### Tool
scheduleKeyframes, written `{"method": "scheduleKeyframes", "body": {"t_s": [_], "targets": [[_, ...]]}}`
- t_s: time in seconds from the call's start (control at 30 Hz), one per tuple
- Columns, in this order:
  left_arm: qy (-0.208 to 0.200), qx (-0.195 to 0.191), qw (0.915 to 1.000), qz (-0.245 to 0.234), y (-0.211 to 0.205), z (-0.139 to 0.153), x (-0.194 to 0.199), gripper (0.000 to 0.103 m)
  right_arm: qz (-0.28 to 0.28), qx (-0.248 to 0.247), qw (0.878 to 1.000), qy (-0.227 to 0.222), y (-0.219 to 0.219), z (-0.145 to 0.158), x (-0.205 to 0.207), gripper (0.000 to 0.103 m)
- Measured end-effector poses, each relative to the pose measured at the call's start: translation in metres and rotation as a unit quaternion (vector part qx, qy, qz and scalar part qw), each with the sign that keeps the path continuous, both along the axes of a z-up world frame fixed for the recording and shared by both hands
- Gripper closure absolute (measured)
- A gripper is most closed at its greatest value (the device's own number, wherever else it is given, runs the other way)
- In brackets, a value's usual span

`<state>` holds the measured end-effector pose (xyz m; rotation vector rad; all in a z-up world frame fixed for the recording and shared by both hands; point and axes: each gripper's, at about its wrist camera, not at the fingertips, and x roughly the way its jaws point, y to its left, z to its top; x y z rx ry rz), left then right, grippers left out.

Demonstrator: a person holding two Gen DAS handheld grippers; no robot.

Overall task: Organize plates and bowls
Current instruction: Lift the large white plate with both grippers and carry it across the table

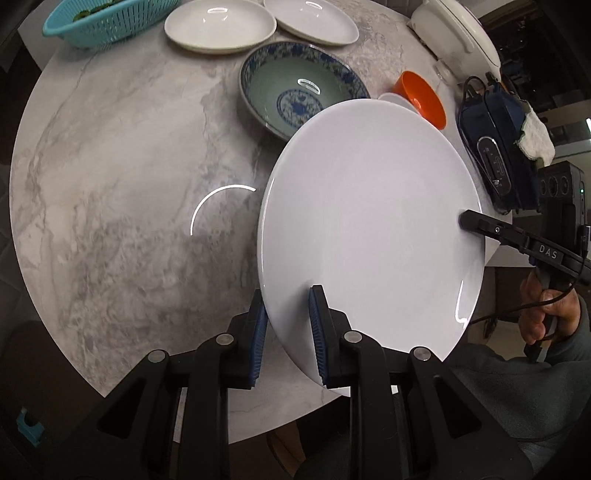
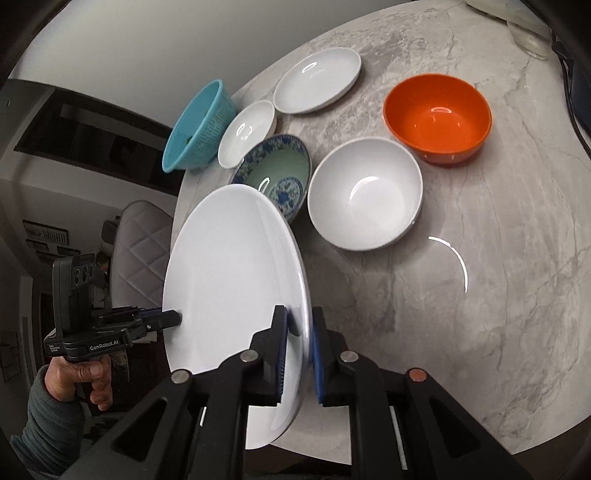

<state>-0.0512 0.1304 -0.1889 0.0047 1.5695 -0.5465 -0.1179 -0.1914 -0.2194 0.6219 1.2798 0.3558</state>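
A large white plate [image 1: 369, 221] hangs tilted above the round marble table [image 1: 110, 203], carried by both grippers at once. The left gripper [image 1: 288, 317] is clamped on the plate's near rim, one blue-padded finger on each face, and the right gripper [image 2: 299, 332] pinches the opposite edge the same way (each one also shows in the other's camera, its fingertip pressed to the plate's rim, with the person's hand [image 2: 79, 376] around the handle). On the table behind the plate sit a blue-and-white patterned bowl [image 2: 277, 177], a white bowl [image 2: 365, 199] just beside it and an orange bowl [image 2: 437, 118] farther right. Two shallow white dishes [image 2: 317, 79] [image 2: 247, 133] lie near the far edge, next to a turquoise colander basket [image 2: 199, 129]. At the table's right side rest a dark blue pouch [image 1: 495, 147] with a white cloth [image 1: 535, 136] and a white lidded pot [image 1: 454, 29].
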Motion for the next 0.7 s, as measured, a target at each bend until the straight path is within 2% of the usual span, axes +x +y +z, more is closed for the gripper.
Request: {"method": "scheduleKeyframes", "body": {"t_s": [0.27, 0.5, 0.7], "targets": [[0.010, 0.007, 0.9996, 0.027, 0.006, -0.046, -0.049, 0.082, 0.037, -0.026, 0.998, 0.040, 0.011, -0.047, -0.020, 0.087], [0.013, 0.006, 0.9990, 0.043, 0.007, -0.080, -0.056, 0.082, 0.052, -0.038, 0.997, 0.049, 0.015, -0.075, -0.020, 0.087], [0.006, 0.013, 0.9991, 0.041, -0.006, -0.095, -0.061, 0.082, 0.047, -0.034, 0.997, 0.053, 0.010, -0.091, -0.017, 0.086]]}}
